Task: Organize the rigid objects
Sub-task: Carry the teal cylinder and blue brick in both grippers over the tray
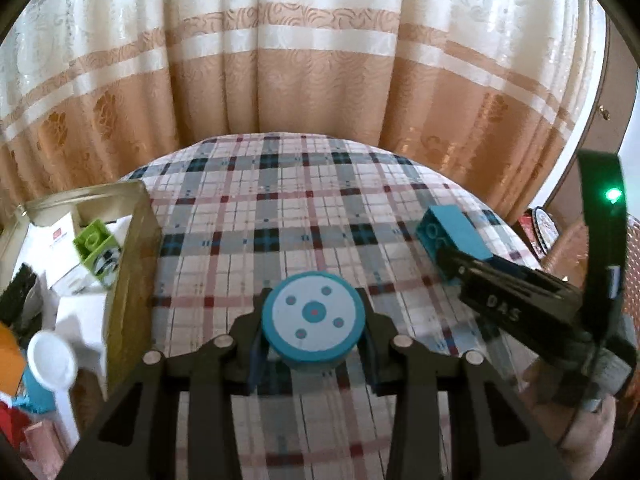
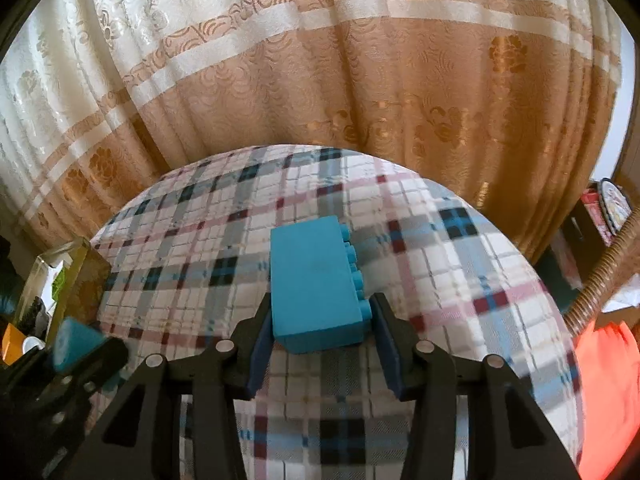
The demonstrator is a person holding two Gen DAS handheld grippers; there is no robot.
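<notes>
My left gripper (image 1: pixel 314 334) is shut on a round teal disc (image 1: pixel 313 314) with a white dotted face, held above the plaid tablecloth (image 1: pixel 280 208). My right gripper (image 2: pixel 320 320) is shut on a teal building brick (image 2: pixel 314 284), studs facing right. In the left wrist view the right gripper (image 1: pixel 448 258) shows at the right with the brick (image 1: pixel 452 234). In the right wrist view the left gripper and disc (image 2: pixel 66 344) show at the lower left. An open tin box (image 1: pixel 132 264) at the left holds a green brick (image 1: pixel 96 244).
The box also holds white cards, a white spoon (image 1: pixel 52 360) and small coloured items. It shows in the right wrist view (image 2: pixel 76 280) too. A curtain (image 1: pixel 320 60) hangs behind the table. A wicker chair (image 2: pixel 600 272) and orange cloth (image 2: pixel 608 380) are at the right.
</notes>
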